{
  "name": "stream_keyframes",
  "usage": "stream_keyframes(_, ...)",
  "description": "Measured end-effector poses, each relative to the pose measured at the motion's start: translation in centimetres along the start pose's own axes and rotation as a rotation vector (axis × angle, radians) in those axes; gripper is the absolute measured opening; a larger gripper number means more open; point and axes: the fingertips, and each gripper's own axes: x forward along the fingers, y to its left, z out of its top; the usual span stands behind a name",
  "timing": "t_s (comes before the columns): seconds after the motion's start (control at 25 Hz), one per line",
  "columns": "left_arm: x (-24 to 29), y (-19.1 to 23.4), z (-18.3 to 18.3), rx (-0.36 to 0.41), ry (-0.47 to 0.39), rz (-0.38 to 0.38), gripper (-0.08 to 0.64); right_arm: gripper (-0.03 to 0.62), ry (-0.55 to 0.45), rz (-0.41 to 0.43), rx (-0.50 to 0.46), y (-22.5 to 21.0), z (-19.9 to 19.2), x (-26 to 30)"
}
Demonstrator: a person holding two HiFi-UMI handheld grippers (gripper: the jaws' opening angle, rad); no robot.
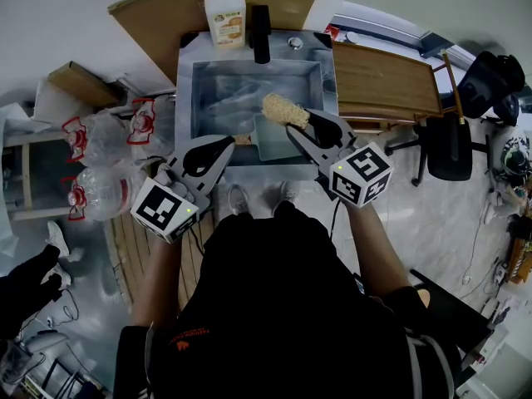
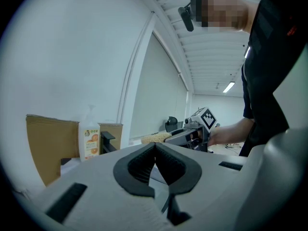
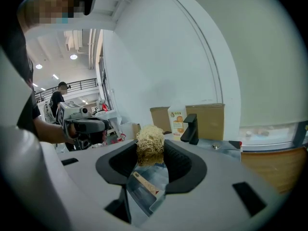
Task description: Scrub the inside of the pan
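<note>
A small rectangular metal pan [image 1: 279, 142] with a wooden handle [image 1: 243, 140] lies in the steel sink [image 1: 208, 86]. In the right gripper view the pan [image 3: 153, 183] shows through the gap under the jaws. My right gripper [image 1: 299, 123] hovers over the pan, shut on a beige fibrous scrubber [image 1: 285, 110] that sticks out past the jaws [image 3: 150, 143]. My left gripper [image 1: 230, 143] sits at the sink's front left, its tip right by the handle's end. Its jaws [image 2: 154, 146] meet with nothing visible between them.
A black faucet [image 1: 260, 33] and a soap bottle [image 1: 225, 15] stand behind the sink. A wooden draining board [image 1: 386, 81] lies to the right, with a black chair [image 1: 449, 152] beyond. Large plastic bottles [image 1: 100, 131] crowd the left.
</note>
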Motion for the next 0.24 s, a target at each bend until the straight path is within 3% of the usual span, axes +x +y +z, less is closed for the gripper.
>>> stream_keyframes(0.24, -0.65, -0.26, -0.16, -0.007, 0.008, 0.012, 0.018, 0.169, 0.010, 0.009, 0.006, 0.61, -0.35, -0.02)
